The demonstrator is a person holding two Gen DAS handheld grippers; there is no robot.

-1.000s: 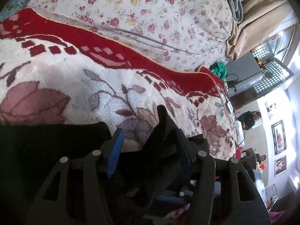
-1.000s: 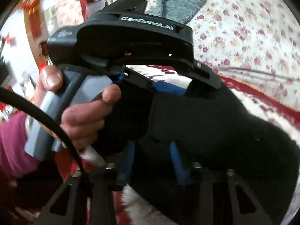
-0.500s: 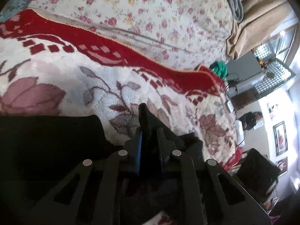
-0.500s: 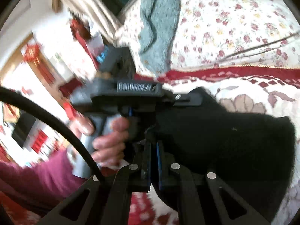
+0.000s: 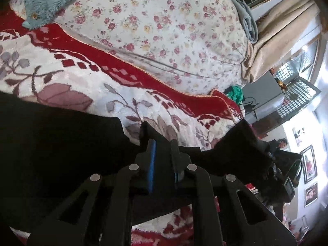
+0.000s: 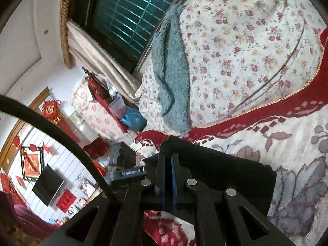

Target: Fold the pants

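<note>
Left wrist view: black pants (image 5: 61, 143) pinched in left gripper (image 5: 162, 143); right gripper (image 6: 166, 157) likewise clenched on them.

One pair of black pants (image 5: 61, 143). Two grippers: left gripper (image 5: 162, 143), right gripper (image 6: 167, 157). One red-and-white plush blanket (image 5: 86, 86). One floral quilt (image 5: 164, 30). One teal fleece garment (image 6: 174, 71). One barred window (image 6: 127, 16). One wall-mounted television (image 6: 48, 184). Three framed pictures (image 5: 308, 162) on the far wall.
</note>
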